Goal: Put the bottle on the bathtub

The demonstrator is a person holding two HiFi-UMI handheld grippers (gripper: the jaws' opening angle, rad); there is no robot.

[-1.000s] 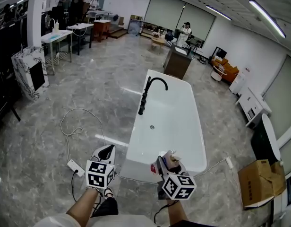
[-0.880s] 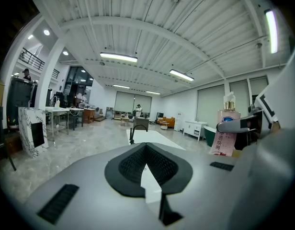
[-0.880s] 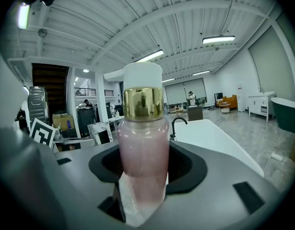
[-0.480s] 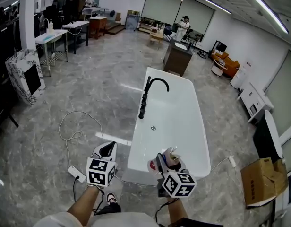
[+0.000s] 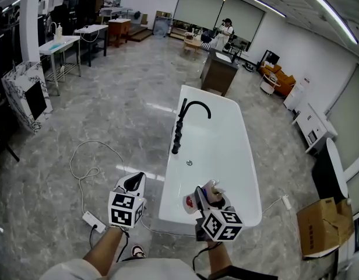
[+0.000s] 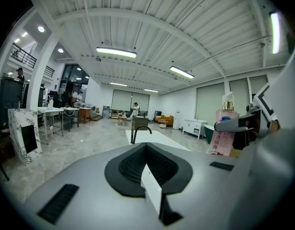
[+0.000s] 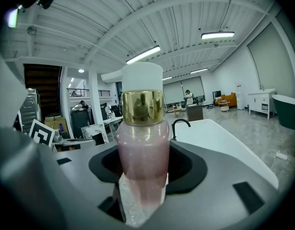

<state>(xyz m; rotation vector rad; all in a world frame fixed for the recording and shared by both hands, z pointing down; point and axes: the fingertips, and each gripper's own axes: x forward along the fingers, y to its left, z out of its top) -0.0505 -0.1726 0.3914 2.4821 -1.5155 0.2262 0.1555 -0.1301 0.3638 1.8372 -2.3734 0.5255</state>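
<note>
The polished grey stone-look floor (image 5: pixel 109 115) carries a white oblong freestanding bathtub (image 5: pixel 220 168) in its middle. Left of the tub lie a looping white cable (image 5: pixel 80 168) and a white power strip (image 5: pixel 89 219). A brown cardboard box (image 5: pixel 319 232) stands well to the right.

Head camera is sitting high, looking steeply down past left gripper (image 5: pixel 133 182) and right gripper (image 5: pixel 206 194), along the bathtub (image 5: pixel 220 97). Gripper cameras are riding low behind their jaws, facing nearly level across the hall. Right one is crowding the bottle (image 7: pixel 142 147). All three are sharing tub and faucet (image 5: pixel 179 127).
</note>
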